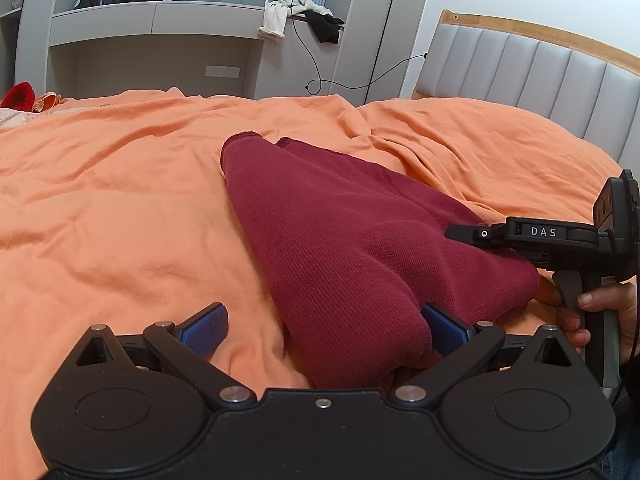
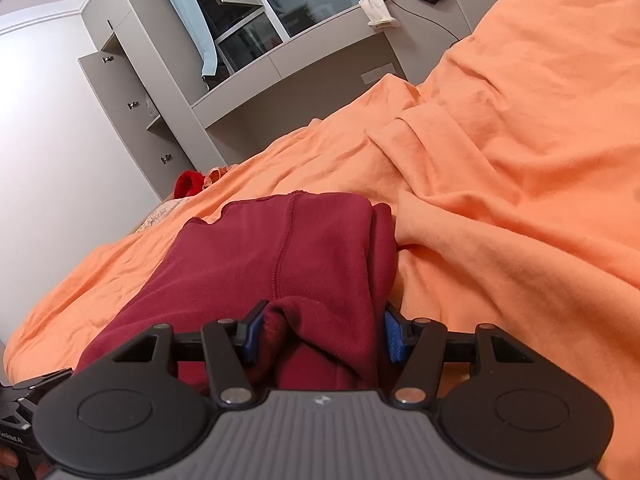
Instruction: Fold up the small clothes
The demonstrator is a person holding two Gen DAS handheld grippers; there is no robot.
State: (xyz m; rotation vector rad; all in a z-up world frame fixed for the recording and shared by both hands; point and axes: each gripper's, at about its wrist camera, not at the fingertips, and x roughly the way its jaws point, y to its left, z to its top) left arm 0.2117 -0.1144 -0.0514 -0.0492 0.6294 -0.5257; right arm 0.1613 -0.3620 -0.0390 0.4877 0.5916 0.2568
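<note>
A dark red knit garment (image 1: 352, 240) lies folded lengthwise on the orange bedcover (image 1: 120, 208). My left gripper (image 1: 324, 330) is open at its near end; the right blue pad (image 1: 444, 328) touches the cloth and the left pad (image 1: 204, 328) is over the cover. My right gripper (image 1: 472, 234) shows at the garment's right corner. In the right wrist view the right gripper (image 2: 322, 336) has its jaws partly closed around a bunched thick fold of the garment (image 2: 280, 248).
A padded grey headboard (image 1: 540, 68) stands at the right. Grey cabinets and a window ledge (image 1: 160, 16) with loose clothes (image 1: 300, 16) and a cable are behind the bed. A bright red item (image 1: 18, 96) lies at the bed's far left edge.
</note>
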